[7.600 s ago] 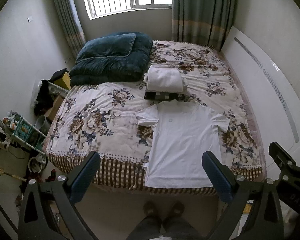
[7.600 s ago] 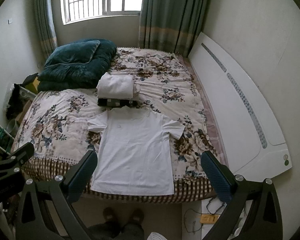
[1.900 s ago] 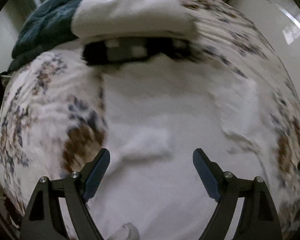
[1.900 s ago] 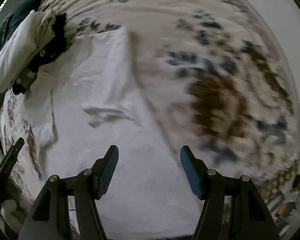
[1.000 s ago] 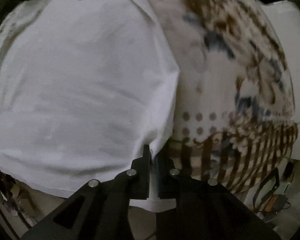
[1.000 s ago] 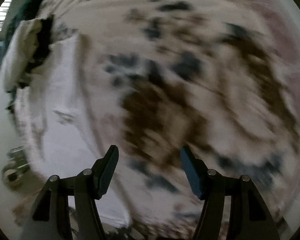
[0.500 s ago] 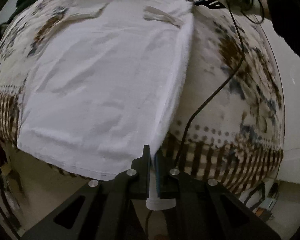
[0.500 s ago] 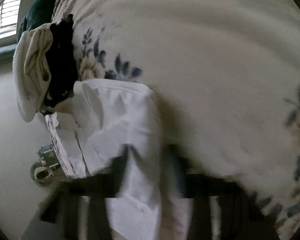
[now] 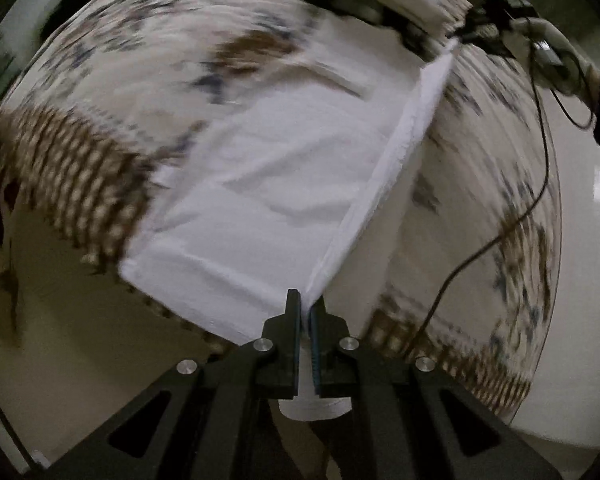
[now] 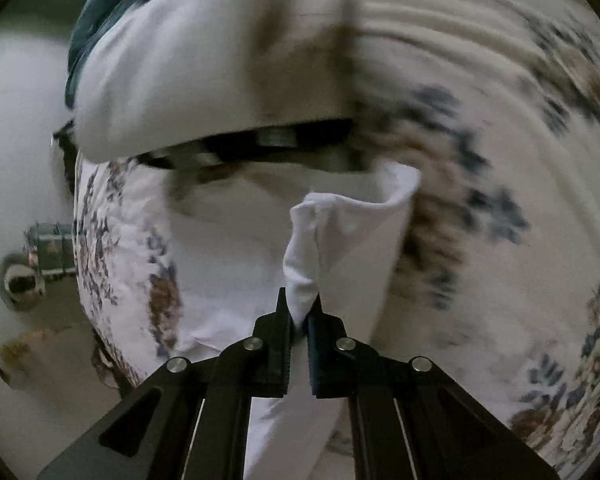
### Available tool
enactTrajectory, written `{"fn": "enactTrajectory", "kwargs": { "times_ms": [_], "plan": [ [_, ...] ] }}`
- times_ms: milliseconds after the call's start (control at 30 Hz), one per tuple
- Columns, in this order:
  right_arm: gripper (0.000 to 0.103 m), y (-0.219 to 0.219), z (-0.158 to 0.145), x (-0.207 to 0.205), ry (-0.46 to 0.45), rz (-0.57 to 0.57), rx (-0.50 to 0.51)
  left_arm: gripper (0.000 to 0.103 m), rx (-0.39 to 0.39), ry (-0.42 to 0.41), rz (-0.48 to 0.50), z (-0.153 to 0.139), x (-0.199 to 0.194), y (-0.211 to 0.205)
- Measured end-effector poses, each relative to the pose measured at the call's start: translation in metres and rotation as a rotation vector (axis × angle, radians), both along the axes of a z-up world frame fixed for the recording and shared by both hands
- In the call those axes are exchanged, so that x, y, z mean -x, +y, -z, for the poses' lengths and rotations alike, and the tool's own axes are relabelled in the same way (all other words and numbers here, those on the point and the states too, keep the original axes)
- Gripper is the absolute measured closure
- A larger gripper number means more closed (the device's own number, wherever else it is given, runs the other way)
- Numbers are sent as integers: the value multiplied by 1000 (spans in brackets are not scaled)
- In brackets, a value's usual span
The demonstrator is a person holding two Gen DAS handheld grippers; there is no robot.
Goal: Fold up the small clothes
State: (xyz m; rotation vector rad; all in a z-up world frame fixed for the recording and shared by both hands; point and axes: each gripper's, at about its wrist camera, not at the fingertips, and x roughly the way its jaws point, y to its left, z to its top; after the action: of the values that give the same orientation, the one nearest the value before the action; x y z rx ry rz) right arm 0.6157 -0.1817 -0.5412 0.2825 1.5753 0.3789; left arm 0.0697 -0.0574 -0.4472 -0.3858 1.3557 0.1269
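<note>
A white T-shirt lies on the floral bedspread, its hem at the bed's foot. My left gripper is shut on the shirt's bottom right corner and holds that side edge lifted in a taut line. My right gripper is shut on the shirt's right shoulder and sleeve, raised off the bed. In the left wrist view the right gripper shows far off at the top right, holding the same edge.
A folded white garment on a dark checked one lies just beyond the shirt's collar. A dark green quilt is behind it. A black cable trails across the bed's right side. The floor lies below the bed's foot.
Both grippers have closed on the shirt's right side, the left at the hem corner, the right at the shoulder. That edge has since been lifted off the bed and carried leftward.
</note>
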Motion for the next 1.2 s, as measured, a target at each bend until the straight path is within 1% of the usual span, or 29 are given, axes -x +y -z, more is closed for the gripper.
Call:
{"fn": "enactTrajectory", "kwargs": {
  "times_ms": [67,100,200,267,333,500,600,667,733,767,800,833,867,900,967,1000,1033,1067,1100,1200],
  "plan": [
    [98,50,0,-5,-13,-38,34,101,2,1,-48,5,0,27],
    [98,81,5,-8,-14,-58,62,101,10,10,-73,13,0,45],
    [99,139,21,-14,-9,-86,130,101,57,43,-139,37,-1,87],
    [99,176,37,-18,-12,-102,184,101,64,54,-158,51,-2,106],
    [99,203,54,-20,-11,-103,232,101,72,80,-154,70,-5,124],
    [99,230,90,-17,5,-100,315,100,106,121,-152,105,-7,152],
    [99,231,103,-15,18,-79,329,99,123,147,-129,123,-9,161],
    [99,226,106,-15,38,-49,319,96,132,173,-113,134,-11,168],
    [91,217,105,-14,67,-19,288,96,173,182,-101,139,-12,175],
    [78,211,101,-11,82,-12,256,96,193,189,-101,140,-11,179],
    [60,206,96,-6,87,-11,228,96,230,188,-105,138,-9,185],
    [51,198,87,1,88,-11,200,95,256,180,-109,136,-7,190],
    [42,189,76,13,82,-12,173,85,269,175,-114,133,-5,195],
    [42,182,68,21,79,-15,158,68,277,175,-112,129,-3,202],
    [42,159,47,57,80,-18,107,51,291,150,-108,121,0,211],
    [41,141,37,83,90,-16,95,48,285,137,-107,117,1,217],
    [41,132,31,101,96,-14,89,48,298,127,-97,115,0,219],
    [40,114,26,130,108,-6,86,48,301,128,-85,116,-1,220],
    [40,95,25,161,131,3,93,48,280,138,-69,118,-4,219],
    [40,59,37,246,214,37,96,48,270,151,-27,129,-11,214]
  ]
}}
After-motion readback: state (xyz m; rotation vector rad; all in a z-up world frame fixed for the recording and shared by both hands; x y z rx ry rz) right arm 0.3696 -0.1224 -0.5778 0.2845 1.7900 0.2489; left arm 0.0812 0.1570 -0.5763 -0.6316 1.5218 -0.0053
